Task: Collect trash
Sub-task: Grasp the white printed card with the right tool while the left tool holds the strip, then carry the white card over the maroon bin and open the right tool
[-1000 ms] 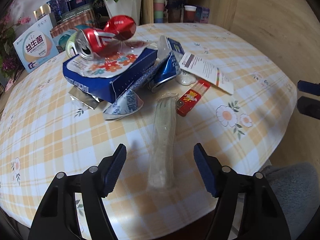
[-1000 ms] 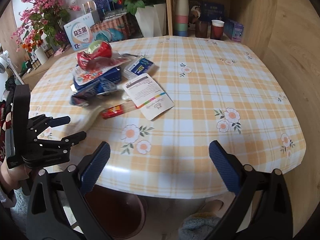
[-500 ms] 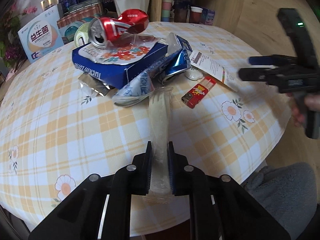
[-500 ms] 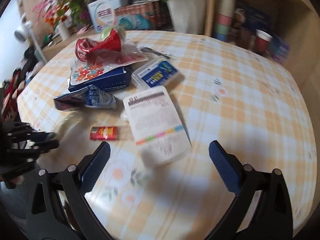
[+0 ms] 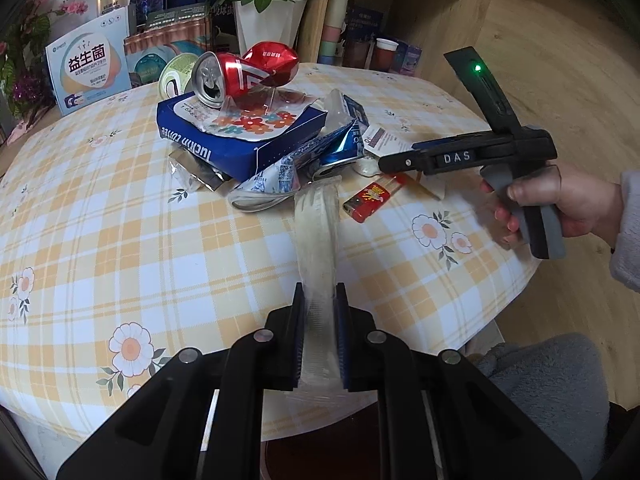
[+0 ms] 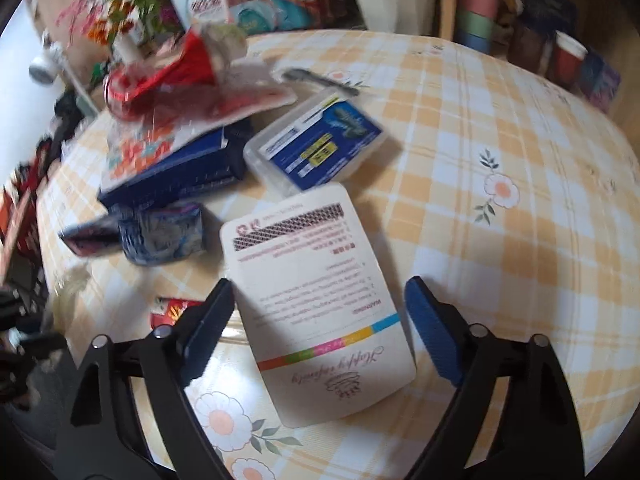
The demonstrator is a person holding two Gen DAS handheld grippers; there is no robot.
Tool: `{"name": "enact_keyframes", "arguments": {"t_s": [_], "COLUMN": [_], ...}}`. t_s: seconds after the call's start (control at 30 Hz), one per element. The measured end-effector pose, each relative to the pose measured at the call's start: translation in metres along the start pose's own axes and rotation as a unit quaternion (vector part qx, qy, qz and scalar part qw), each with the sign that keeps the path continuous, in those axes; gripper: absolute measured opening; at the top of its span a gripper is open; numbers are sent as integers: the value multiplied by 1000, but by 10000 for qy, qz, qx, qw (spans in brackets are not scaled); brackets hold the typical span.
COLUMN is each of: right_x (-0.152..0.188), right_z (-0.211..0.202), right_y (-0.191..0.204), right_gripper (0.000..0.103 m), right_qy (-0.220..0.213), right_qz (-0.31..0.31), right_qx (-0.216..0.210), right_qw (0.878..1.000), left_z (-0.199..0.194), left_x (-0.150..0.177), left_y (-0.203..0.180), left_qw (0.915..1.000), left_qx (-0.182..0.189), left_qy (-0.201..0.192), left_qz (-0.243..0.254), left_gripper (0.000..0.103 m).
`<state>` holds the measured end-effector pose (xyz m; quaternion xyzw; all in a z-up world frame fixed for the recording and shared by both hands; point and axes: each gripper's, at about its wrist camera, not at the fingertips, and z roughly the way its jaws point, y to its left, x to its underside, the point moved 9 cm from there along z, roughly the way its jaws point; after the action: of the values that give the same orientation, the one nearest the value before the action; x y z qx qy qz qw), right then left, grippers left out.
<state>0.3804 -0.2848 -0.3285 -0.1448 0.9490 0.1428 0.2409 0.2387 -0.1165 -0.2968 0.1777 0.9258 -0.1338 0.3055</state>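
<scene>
Far left of the left wrist view there is only bare checked tablecloth (image 5: 120,216); the trash heap begins at upper centre, where a crushed red can (image 5: 240,74) rides on a blue coffee box (image 5: 224,148) with crumpled foil wrappers (image 5: 304,164) spilling from under it.

At lower centre my left gripper (image 5: 320,320) is pinched tight on the near end of a clear plastic sleeve (image 5: 316,236) holding what looks like a disposable fork. The sleeve's far end reaches up the frame to the edge of the heap. I judge it a sound grip, though the film is slippery and limp, so I would lift slowly and pull it toward the bottom of the frame, so it clears the wrappers without dragging them along.

Right of the sleeve lies a small red lighter (image 5: 366,204), and in the right half of that view a hand (image 5: 560,208) carries the other tool over the table's edge.

In the right wrist view, which is blurred, my right gripper (image 6: 320,320) has its jaws closing, with a white printed card (image 6: 316,300) lying flat between them; the pads do not press on it yet. A flat card on cloth is hard to pinch. I would tip the fingertips (image 6: 208,320) down to the card's long edges and let one pad slide under, or bow the card slightly, before squeezing. The clear plastic case (image 6: 320,144) above it in the frame should stay untouched.
</scene>
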Motion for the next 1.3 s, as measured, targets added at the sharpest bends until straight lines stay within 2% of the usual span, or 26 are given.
{"name": "enact_keyframes", "arguments": {"t_s": [0.1,0.27,0.73,1.3], "right_x": [2,9,29,63], "right_z": [-4,-17,-61,-104], "right_y": [0,8,40,102], "right_gripper": [77,74,73,72], "right_qy": [36,-13,-474,-857], "right_qz": [89,-153,-275,-255], "right_qx": [-123,-11,186,30], "right_qw": [9999,9999,9983,9960], "left_z": [-6,-17,-55,-109], "left_x": [0,-2,-8,4], "left_y": [0,0,8,17], "left_qw": [10000,9997,9979,9946], "left_qx": [15,-12,-126,-191], "left_qy": [-69,-215,-580,-936], "left_qz": [-55,-93,-251,-414], "left_gripper": [14,14,14,14]}}
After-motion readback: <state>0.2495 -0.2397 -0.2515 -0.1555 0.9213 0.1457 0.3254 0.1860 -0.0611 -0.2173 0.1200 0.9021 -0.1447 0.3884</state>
